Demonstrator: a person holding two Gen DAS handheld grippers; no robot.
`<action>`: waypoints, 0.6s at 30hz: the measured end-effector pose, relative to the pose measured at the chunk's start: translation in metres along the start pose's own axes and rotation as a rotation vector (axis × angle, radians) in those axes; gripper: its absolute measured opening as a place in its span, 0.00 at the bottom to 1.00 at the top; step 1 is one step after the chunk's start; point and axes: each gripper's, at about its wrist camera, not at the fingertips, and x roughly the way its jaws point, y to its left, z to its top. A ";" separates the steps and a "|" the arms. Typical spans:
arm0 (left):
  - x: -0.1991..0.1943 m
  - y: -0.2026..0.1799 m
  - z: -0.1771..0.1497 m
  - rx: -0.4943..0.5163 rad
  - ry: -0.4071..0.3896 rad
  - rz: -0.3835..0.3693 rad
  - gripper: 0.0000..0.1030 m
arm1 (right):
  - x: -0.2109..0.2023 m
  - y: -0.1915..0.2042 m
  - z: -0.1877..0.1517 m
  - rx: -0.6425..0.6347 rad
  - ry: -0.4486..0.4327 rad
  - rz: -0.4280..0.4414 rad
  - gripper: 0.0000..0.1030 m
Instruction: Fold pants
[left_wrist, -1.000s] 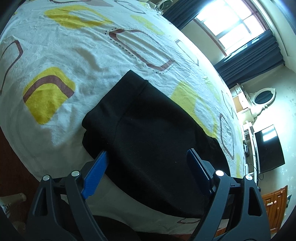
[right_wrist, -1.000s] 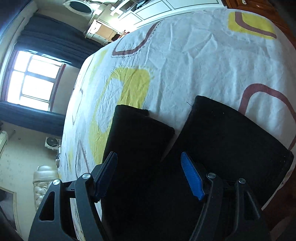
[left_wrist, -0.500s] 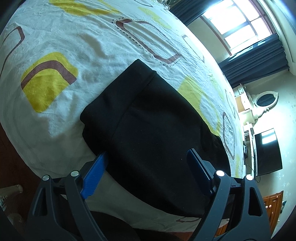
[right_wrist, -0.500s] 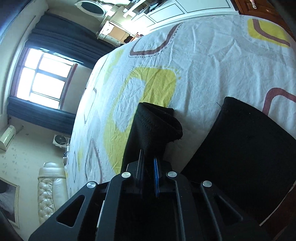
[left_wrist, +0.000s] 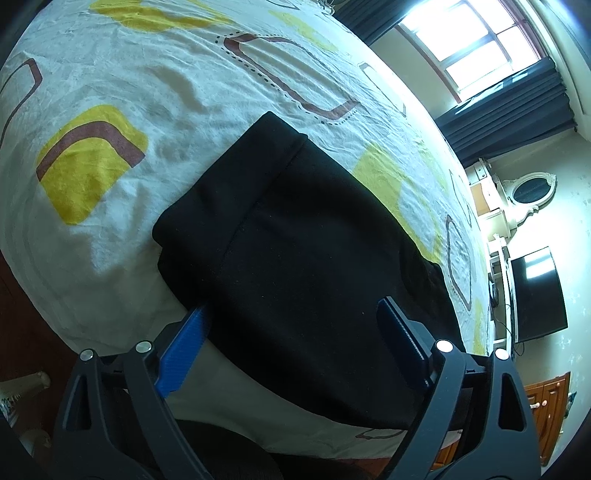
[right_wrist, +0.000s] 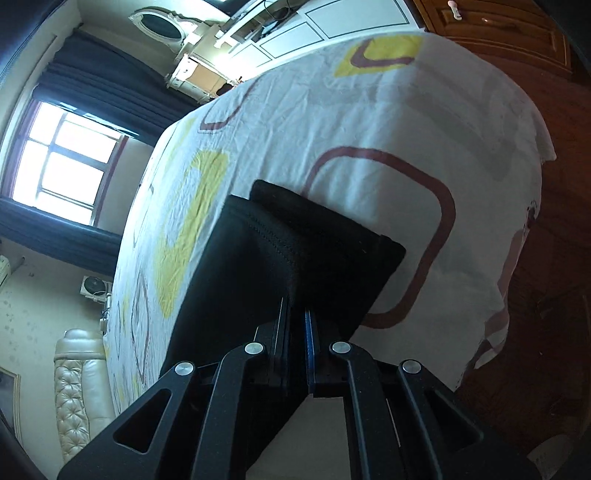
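Black pants (left_wrist: 295, 240) lie on the patterned bed sheet (left_wrist: 147, 92), waistband end toward the left. My left gripper (left_wrist: 291, 310) hovers over their near edge, its jaws opening wide, the blue fingers (left_wrist: 184, 347) astride the cloth without pressing it. In the right wrist view my right gripper (right_wrist: 295, 308) is shut on the hem of one pant leg (right_wrist: 240, 258). That leg is lifted and lies over the other leg (right_wrist: 351, 251), which rests flat on the sheet (right_wrist: 369, 110).
The bed's near edge drops to a dark wooden floor (right_wrist: 554, 258). A padded headboard (right_wrist: 74, 387) stands at the left. Beyond the bed are a bright window (left_wrist: 480, 37), a dresser with an oval mirror (left_wrist: 532, 188), a television (left_wrist: 535, 295) and wooden cabinets (right_wrist: 498, 26).
My right gripper closed on one pant leg's hem, lifted it and carried it sideways over the other leg. The left gripper stayed in place, open.
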 end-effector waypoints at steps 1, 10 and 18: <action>0.000 -0.001 -0.001 0.006 0.001 0.003 0.87 | -0.001 -0.003 -0.001 0.021 -0.016 0.014 0.07; 0.004 -0.002 -0.001 0.021 0.014 0.017 0.87 | -0.008 0.004 0.001 0.057 -0.052 0.024 0.46; 0.006 -0.002 -0.003 0.035 0.014 0.027 0.88 | 0.003 0.020 0.006 0.019 -0.017 0.021 0.07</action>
